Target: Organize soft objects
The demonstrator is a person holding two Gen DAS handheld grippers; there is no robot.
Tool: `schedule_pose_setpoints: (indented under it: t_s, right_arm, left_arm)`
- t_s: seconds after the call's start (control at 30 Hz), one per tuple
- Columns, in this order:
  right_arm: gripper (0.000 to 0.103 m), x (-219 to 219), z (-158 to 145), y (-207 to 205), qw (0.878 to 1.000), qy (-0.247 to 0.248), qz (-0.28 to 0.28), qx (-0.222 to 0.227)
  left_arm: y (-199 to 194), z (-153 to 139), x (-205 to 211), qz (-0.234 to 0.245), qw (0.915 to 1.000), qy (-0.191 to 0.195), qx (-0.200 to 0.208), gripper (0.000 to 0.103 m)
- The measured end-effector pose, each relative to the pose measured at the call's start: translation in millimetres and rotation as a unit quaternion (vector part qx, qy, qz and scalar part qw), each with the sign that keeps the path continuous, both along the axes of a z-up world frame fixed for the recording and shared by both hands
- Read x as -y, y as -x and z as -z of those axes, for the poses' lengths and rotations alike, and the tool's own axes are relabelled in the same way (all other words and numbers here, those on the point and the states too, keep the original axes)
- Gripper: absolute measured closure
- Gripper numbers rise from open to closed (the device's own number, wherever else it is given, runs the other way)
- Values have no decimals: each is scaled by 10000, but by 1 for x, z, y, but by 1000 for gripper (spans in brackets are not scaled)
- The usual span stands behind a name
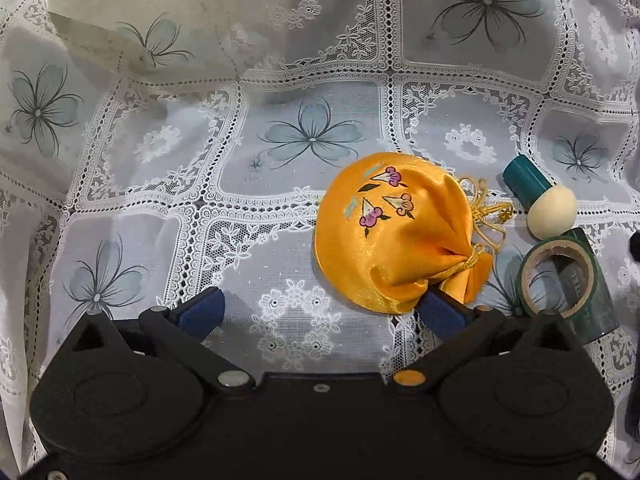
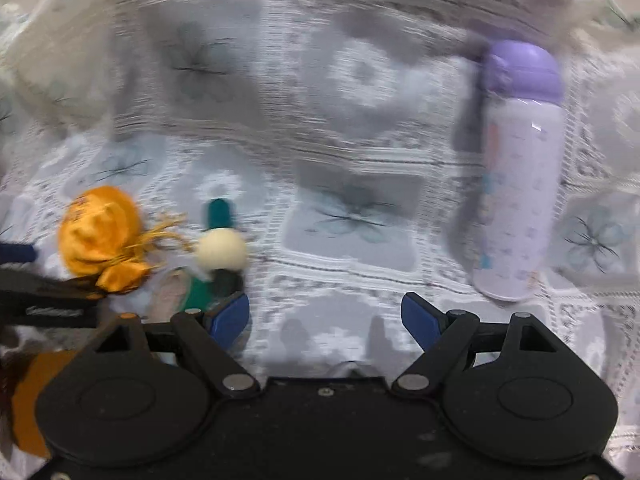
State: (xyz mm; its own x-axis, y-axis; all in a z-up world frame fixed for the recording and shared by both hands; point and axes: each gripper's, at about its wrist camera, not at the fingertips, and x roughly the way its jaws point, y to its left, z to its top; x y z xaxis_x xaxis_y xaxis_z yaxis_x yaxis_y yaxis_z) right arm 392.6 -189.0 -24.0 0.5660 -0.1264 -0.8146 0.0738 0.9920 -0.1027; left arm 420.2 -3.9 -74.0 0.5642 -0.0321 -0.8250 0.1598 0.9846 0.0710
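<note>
On the lace-covered tabletop [image 1: 280, 208], my left tool [image 1: 320, 312] hangs wide open with the orange pouch [image 1: 396, 232] just off its right finger, ungripped. My right tool [image 2: 326, 320], also open and empty, travels nearby. Next, I judge: centre the left tool over the pouch, then close.

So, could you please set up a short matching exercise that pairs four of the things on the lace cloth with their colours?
Things:
1. drawstring pouch
2. bottle
3. roll of tape
4. round sponge head

Colours:
A. dark green
B. cream
C. orange-yellow with small flower prints
D. pale lilac with a purple cap

Pairs: 1-C, 2-D, 3-A, 4-B
</note>
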Motion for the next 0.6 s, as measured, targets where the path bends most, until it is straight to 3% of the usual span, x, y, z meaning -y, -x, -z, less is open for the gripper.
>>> schedule_pose_setpoints:
  t_s: [0.1, 0.23, 0.4, 0.6]
  right_arm:
    - [20, 7, -8, 3, 9998, -199, 66, 73]
    - [20, -7, -11, 11, 9986, -419, -332, -17]
    - [20, -30, 7, 17, 9964, -26, -816, -235]
    - [21, -14, 10, 2, 9984, 61, -513, -250]
  left_arm:
    - [-3, 0, 0, -5, 10000, -7, -45, 2]
    - [-3, 0, 0, -10, 10000, -17, -88, 2]
    - [-3, 0, 0, -12, 10000, -20, -95, 2]
    - [-3, 0, 0, -32, 9999, -22, -145, 2]
